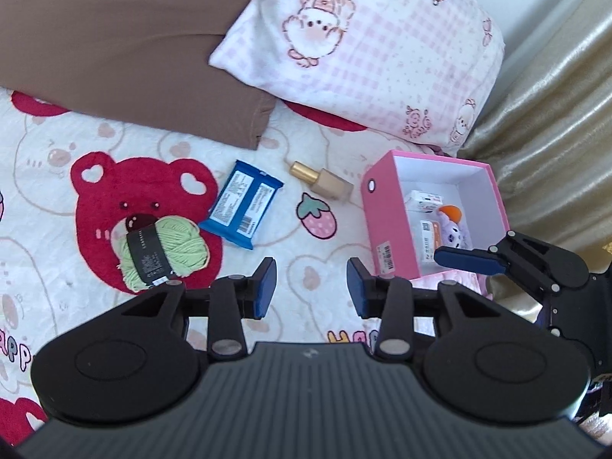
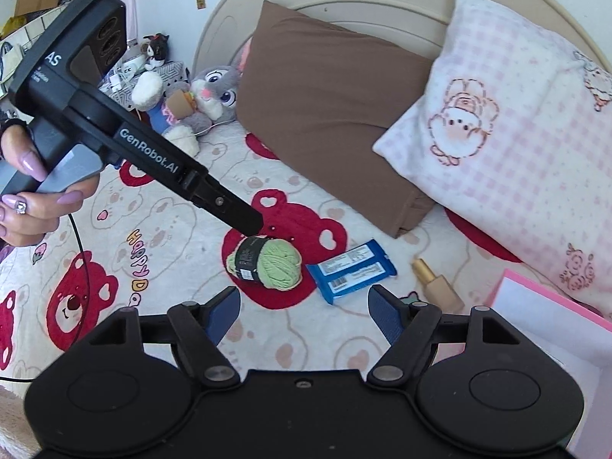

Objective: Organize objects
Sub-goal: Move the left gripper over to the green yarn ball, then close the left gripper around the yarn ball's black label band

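A green yarn ball [image 1: 164, 252] [image 2: 271, 264] with a black band lies on the bear-print blanket. To its right lie a blue snack packet [image 1: 241, 204] [image 2: 350, 269] and a gold-capped perfume bottle [image 1: 321, 183] [image 2: 436, 283]. Further right, an open pink box [image 1: 386, 206] [image 2: 554, 298] holds small white cartons and a purple toy [image 1: 453, 229]. My left gripper [image 1: 311, 287] hangs open and empty above the blanket; in the right wrist view its tip is just above the yarn. My right gripper [image 2: 304, 306] is open and empty, close to the box.
A brown pillow [image 2: 336, 114] and a pink checked pillow [image 2: 516, 153] lie at the head of the bed. Plush toys [image 2: 206, 91] sit at the far left by the headboard. A gold curtain [image 1: 554, 114] hangs right of the box. A hand [image 2: 34, 199] holds the left gripper's handle.
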`<state>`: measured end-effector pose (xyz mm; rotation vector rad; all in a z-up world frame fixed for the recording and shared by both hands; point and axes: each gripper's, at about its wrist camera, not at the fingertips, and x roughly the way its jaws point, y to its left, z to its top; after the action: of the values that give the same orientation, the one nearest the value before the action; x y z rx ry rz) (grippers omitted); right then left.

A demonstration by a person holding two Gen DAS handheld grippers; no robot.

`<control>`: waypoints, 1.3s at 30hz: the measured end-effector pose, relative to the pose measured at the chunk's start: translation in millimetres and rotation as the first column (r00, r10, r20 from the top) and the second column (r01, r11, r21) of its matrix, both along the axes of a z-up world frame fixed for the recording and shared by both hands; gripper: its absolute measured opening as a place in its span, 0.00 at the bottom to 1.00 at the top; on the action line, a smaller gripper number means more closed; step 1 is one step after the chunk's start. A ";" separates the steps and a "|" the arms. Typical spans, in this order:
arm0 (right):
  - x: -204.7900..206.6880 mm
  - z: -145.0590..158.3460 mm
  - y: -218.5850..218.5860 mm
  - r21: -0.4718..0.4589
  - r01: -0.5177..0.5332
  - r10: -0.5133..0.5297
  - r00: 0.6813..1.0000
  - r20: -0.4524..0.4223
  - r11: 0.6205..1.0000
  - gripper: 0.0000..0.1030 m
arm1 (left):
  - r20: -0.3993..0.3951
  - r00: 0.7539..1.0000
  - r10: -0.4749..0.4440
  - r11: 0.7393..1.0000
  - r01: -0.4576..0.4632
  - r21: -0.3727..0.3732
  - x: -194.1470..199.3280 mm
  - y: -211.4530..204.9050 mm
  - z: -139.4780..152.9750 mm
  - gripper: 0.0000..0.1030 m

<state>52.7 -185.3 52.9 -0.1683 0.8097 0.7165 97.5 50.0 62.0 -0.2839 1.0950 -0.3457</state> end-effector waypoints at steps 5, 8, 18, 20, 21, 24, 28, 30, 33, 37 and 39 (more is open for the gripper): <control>3.6 -17.4 36.3 0.016 -0.055 0.056 0.998 -0.014 0.998 0.77 | -0.028 0.998 0.063 0.998 -0.062 0.016 0.8 31.9 -25.1 0.40; 8.2 -28.8 52.7 0.035 -0.071 0.072 0.997 -0.029 0.997 0.77 | -0.026 0.996 0.082 0.996 -0.081 0.024 -1.6 46.9 -36.2 0.43; 25.1 -73.5 103.9 0.004 -0.079 0.079 0.995 -0.057 0.997 0.80 | -0.037 0.997 0.074 0.997 -0.074 0.019 7.2 82.7 -81.7 0.52; 30.3 -83.9 110.8 0.000 -0.072 0.072 0.996 -0.050 0.997 0.80 | -0.019 0.998 0.063 0.998 -0.063 0.029 10.4 88.0 -92.5 0.54; 32.6 -89.2 113.9 0.000 -0.063 0.063 0.997 -0.044 0.998 0.80 | -0.009 0.998 0.056 0.998 -0.056 0.031 12.5 90.5 -97.6 0.54; 41.8 -105.0 125.4 -0.022 -0.052 0.051 0.998 -0.025 0.998 0.80 | 0.018 0.999 0.047 0.998 -0.048 0.032 19.8 100.1 -115.4 0.54; 54.5 -121.7 144.1 -0.087 -0.088 0.093 0.994 0.050 0.992 0.80 | 0.043 0.997 0.065 0.997 -0.066 0.030 37.3 110.2 -135.1 0.54; 63.2 -129.7 149.2 -0.109 -0.098 0.105 0.992 0.067 0.989 0.80 | 0.041 0.997 0.067 0.998 -0.067 0.003 46.9 115.2 -143.9 0.54; 78.4 -143.7 151.6 -0.103 -0.073 0.077 0.996 0.038 0.992 0.80 | 0.025 0.996 0.084 0.996 -0.083 -0.014 57.0 122.3 -158.5 0.55; 86.9 -161.9 154.4 -0.063 -0.058 0.058 0.998 -0.002 0.996 0.80 | 0.004 0.994 0.108 0.994 -0.108 -0.021 62.6 132.0 -181.6 0.56; 88.0 -170.8 160.1 -0.052 -0.062 0.061 0.998 -0.015 0.997 0.80 | -0.007 0.994 0.114 0.992 -0.114 -0.050 62.8 135.8 -194.7 0.56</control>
<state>140.7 -25.2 -117.9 -0.2366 0.8390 0.7557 160.3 185.8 -132.7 -0.3905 1.0708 -0.2713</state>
